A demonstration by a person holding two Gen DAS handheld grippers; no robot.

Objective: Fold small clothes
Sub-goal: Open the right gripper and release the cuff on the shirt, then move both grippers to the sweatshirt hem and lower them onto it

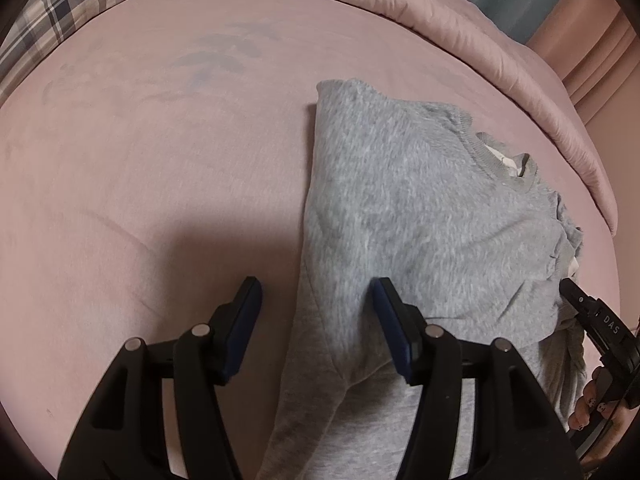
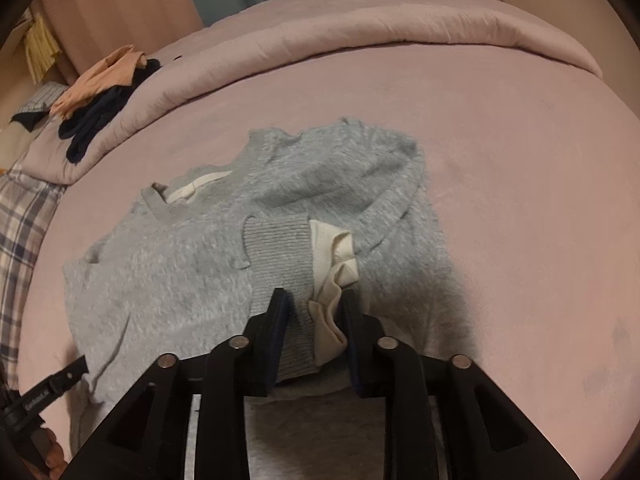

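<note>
A fuzzy grey sweater (image 1: 420, 208) lies partly folded on the pink bed, its collar toward the far right. It also shows in the right wrist view (image 2: 280, 200). My left gripper (image 1: 316, 300) is open, straddling the sweater's left edge low over the bed. My right gripper (image 2: 314, 308) is shut on the ribbed grey sleeve cuff (image 2: 280, 248) with its white inner cuff (image 2: 332, 252), holding it over the sweater's body. The right gripper's tip shows at the far right of the left wrist view (image 1: 576, 300).
The pink bedsheet (image 1: 160, 160) spreads wide to the left. A rolled pink duvet (image 2: 360, 28) borders the far side, with peach and dark clothes (image 2: 100, 92) piled on it. A plaid pillow (image 1: 72, 12) lies at the far left corner.
</note>
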